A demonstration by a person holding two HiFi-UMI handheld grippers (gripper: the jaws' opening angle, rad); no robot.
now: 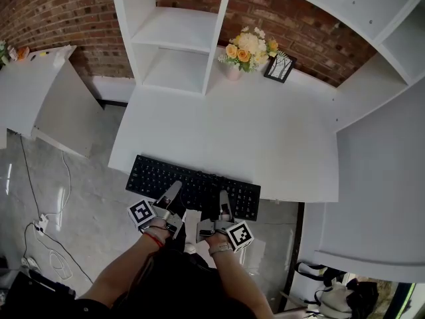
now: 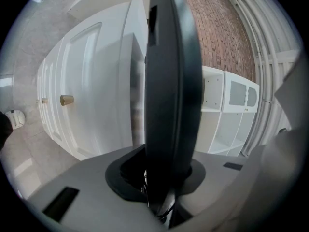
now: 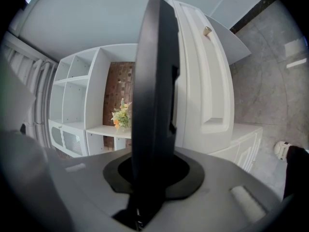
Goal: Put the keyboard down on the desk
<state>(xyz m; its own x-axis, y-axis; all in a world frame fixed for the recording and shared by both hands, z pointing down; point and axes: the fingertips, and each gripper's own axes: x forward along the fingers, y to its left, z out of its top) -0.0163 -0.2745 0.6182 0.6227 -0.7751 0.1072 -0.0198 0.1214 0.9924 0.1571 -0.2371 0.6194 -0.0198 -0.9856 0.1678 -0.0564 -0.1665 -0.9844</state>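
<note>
here we hold the black keyboard (image 1: 192,187) by its near long edge with both tools. the left gripper (image 1: 171,195) is clamped on it a little left of the middle and the right gripper (image 1: 223,205) a little right of the middle, each with its jaws only as far apart as the keyboard is thick. in both gripper views the keyboard shows edge-on as a dark slab filling the gap between the jaws. it lies along the front edge of the white desk (image 1: 265,131), its far side over the desktop and its near side past the edge; we cannot tell whether it rests on the surface. the key legends are too small to read, and the only print we make out is the square black-and-white pattern on the left marker cube (image 1: 141,212) and the right marker cube (image 1: 240,236). at the back of the desk stand a white shelf unit (image 1: 176,38), a bunch of yellow and cream flowers (image 1: 249,48) and, just beside it, a small dark picture frame (image 1: 279,66). behind is a red brick wall (image 1: 60,12). the grey floor (image 1: 86,185) is glossy, with white cables (image 1: 46,228) lying at the left.
</note>
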